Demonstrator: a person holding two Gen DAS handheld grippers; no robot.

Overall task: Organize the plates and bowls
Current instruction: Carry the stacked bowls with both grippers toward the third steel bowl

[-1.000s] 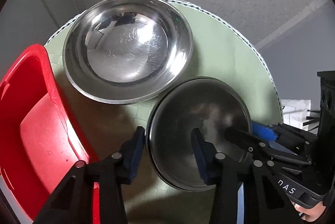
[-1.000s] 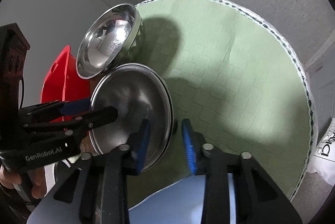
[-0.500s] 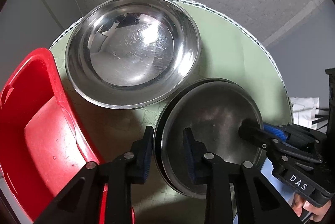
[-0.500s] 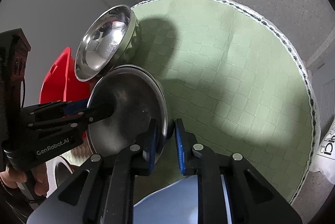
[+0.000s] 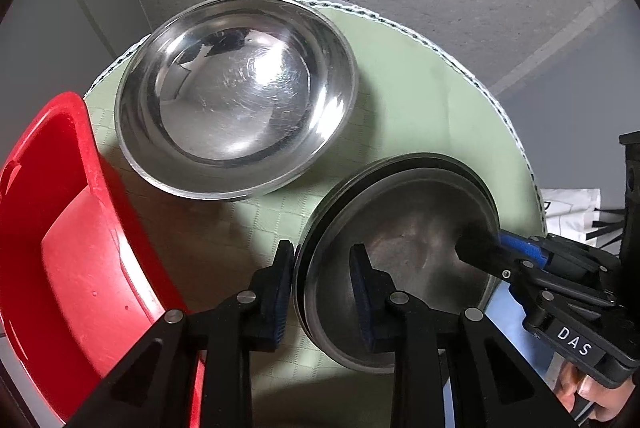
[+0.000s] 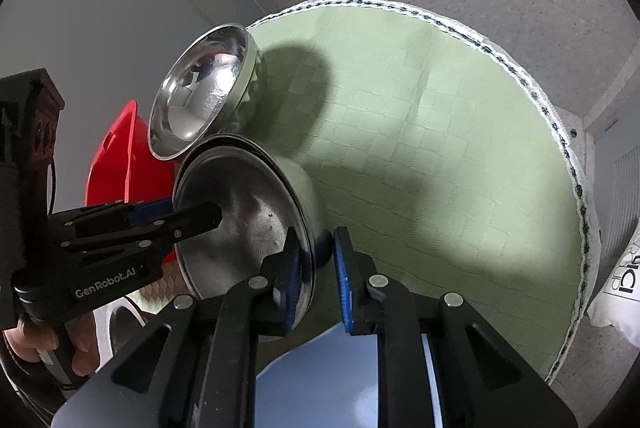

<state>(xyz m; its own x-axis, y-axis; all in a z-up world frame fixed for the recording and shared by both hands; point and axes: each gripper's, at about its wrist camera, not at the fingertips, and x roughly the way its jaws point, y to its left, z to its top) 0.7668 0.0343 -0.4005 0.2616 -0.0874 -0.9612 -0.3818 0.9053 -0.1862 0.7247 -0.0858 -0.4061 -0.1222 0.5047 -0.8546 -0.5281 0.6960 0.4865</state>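
A stack of steel plates [image 5: 404, 260] is held tilted above the green round mat [image 5: 420, 107]. My left gripper [image 5: 322, 288] is shut on the stack's left rim. My right gripper [image 6: 316, 260] is shut on the opposite rim, and it shows at the right of the left wrist view [image 5: 496, 252]. The stack also shows in the right wrist view [image 6: 244, 224], standing on edge. A large steel bowl [image 5: 236, 95] rests on the mat behind the stack; it also shows in the right wrist view [image 6: 200, 91].
A red plastic basin [image 5: 68, 236] stands at the left edge of the mat, also visible in the right wrist view [image 6: 128, 155]. A white bag [image 6: 618, 288] lies on the floor to the right. Speckled grey floor surrounds the mat.
Both grippers have closed on the plate stack's rims, from wide open a second ago. The stack has been tilted and lifted slightly, and the views have shifted a little.
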